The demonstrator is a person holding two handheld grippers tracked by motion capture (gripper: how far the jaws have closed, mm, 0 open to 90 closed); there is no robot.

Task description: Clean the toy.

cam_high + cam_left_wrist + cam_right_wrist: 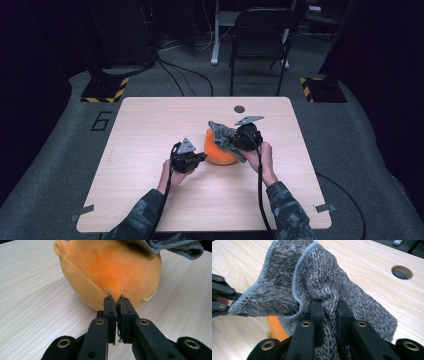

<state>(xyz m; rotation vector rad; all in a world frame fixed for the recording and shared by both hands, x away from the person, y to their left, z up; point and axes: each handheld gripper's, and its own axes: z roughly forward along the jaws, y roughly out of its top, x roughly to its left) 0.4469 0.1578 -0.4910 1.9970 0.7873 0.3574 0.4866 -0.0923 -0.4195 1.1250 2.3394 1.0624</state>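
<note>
An orange plush ball (218, 151) (110, 272) lies near the middle of the wooden table (150, 125). My left gripper (200, 159) (116, 302) reaches it from the left and is shut on a pinch of its orange fabric low on the side. A grey knitted cloth (225, 134) (317, 285) drapes over the ball's top and right side. My right gripper (239, 141) (329, 306) is shut on a bunched fold of this cloth, just right of the ball. A strip of orange (275, 327) shows below the cloth.
A round cable hole (239, 109) (402, 272) sits in the table behind the ball. A folding chair (260, 35) stands beyond the far edge. Cables trail from both grippers toward the near edge. A small label (149, 296) hangs on the ball's lower side.
</note>
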